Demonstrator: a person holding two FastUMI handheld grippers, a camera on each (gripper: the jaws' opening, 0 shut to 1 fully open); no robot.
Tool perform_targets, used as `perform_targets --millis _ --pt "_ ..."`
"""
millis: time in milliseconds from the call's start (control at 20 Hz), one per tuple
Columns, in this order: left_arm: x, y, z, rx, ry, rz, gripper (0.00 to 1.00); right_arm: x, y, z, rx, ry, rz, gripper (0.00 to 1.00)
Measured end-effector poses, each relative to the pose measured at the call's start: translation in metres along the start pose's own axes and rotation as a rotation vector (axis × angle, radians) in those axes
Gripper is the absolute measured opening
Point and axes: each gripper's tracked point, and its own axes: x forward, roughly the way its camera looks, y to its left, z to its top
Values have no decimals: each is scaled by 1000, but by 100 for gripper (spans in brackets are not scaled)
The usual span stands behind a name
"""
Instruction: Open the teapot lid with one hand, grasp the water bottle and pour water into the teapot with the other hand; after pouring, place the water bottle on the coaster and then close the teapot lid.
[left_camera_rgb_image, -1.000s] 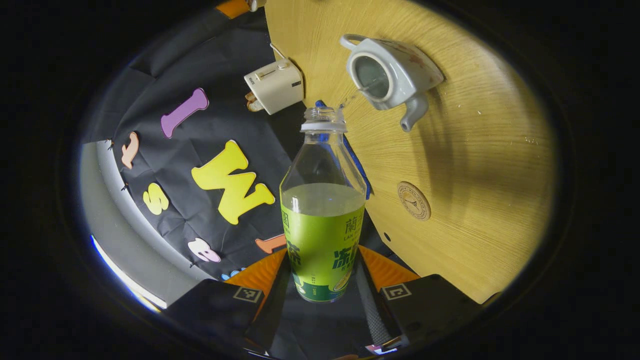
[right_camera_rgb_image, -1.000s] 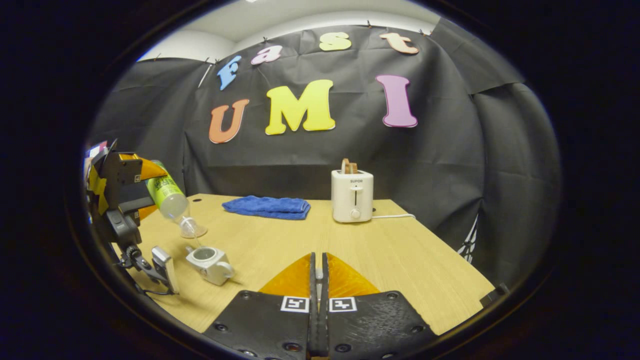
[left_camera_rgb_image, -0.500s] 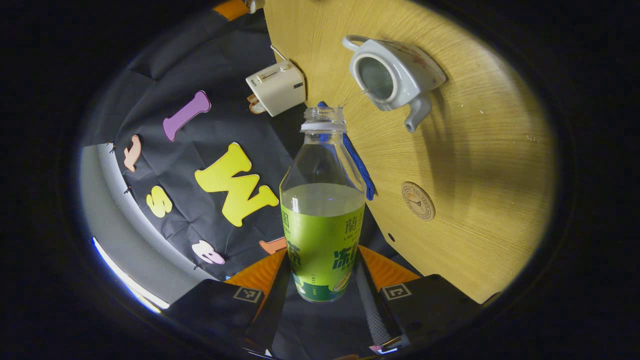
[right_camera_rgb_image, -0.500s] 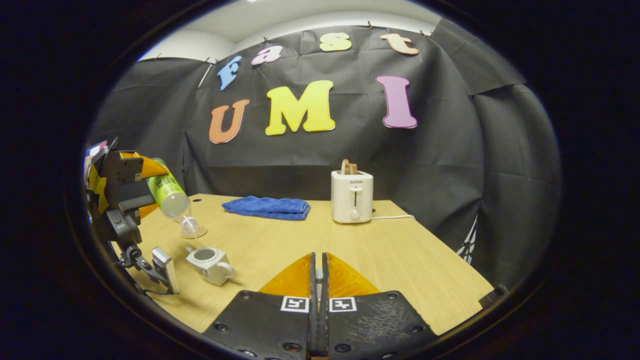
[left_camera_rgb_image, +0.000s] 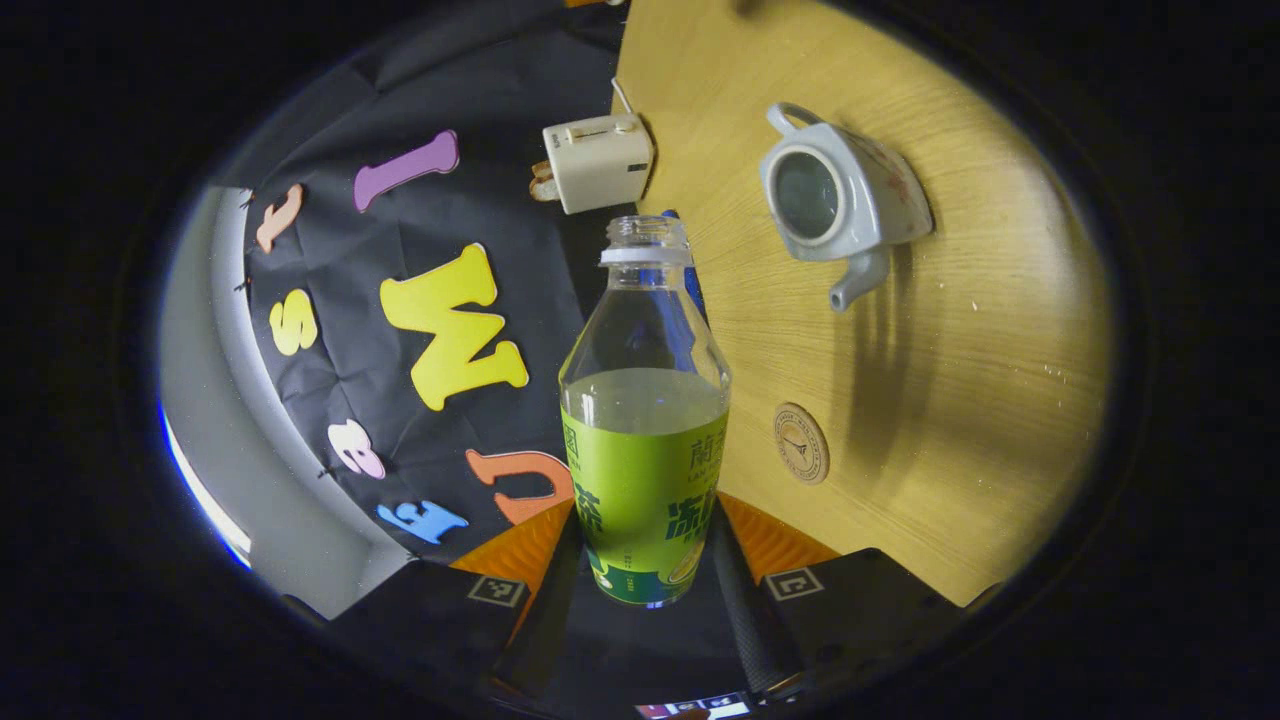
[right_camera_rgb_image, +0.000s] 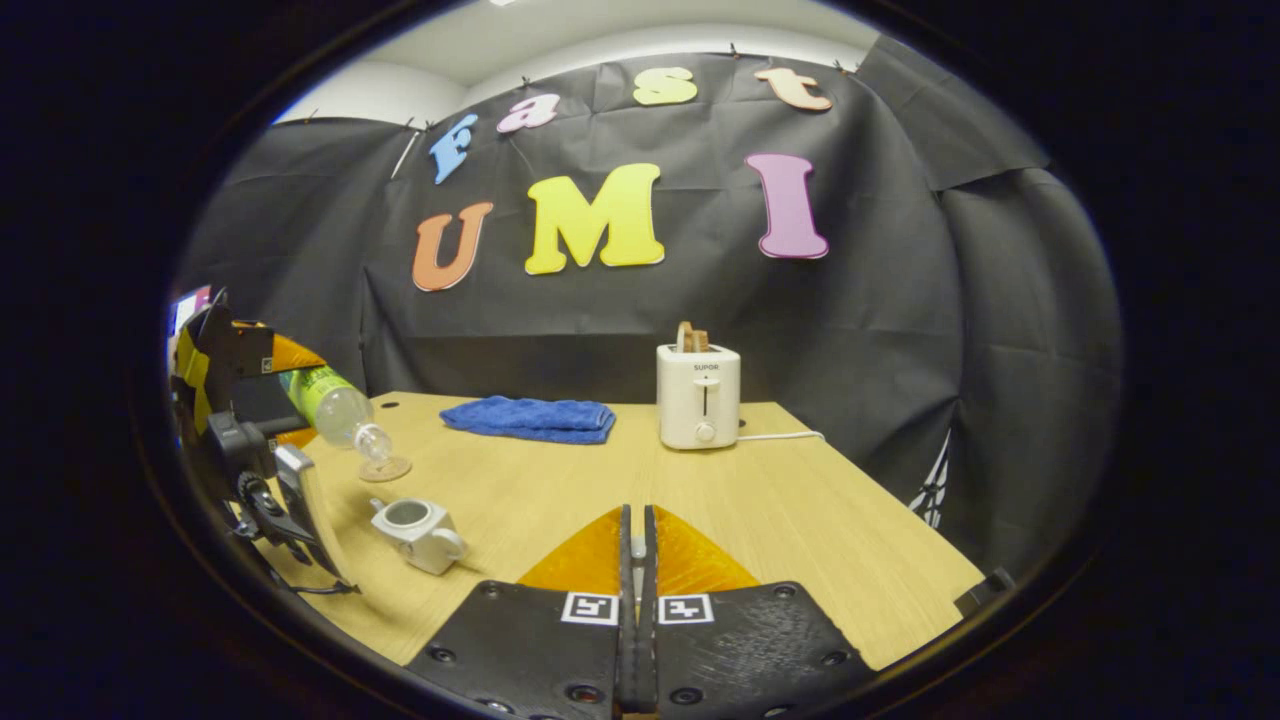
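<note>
The water bottle (left_camera_rgb_image: 645, 400) is sitting capless and tilted in the air — the left hand-held gripper (left_camera_rgb_image: 648, 570) is grasping it at its labelled base, both fingers pressing. The teapot (left_camera_rgb_image: 840, 200) is standing lidless on the surface (left_camera_rgb_image: 960, 380), near the coaster (left_camera_rgb_image: 801, 444). The right hand-held gripper (right_camera_rgb_image: 636, 560) is clenched over the surface — what it is pinching, I cannot tell.

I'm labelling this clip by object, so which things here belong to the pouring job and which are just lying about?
Job:
- water bottle, held tilted in the left gripper
- teapot, lid off
- coaster
- right gripper, fingers together; what it holds cannot be made out

Lying about:
- toaster
- blue cloth
- table under everything
</note>
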Motion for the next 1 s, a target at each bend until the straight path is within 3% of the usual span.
perform_targets --millis 150,250,600,850,1000 --pt "1 -19 -7 -285 -1 -75 72 -2 3 5 -2 -5 -4 0" --pt "4 -16 -19 -462 21 -66 72 -4 5 12 -10 -16 -11 0" --pt "37 5 -52 -951 44 -21 72 -13 30 28 -33 -39 -4 0" --pt "64 2 -43 -1319 -47 -61 72 -14 45 36 -52 -47 1 0" --pt "73 -9 -37 -1484 -92 -111 72 -9 52 34 -54 -36 5 0"
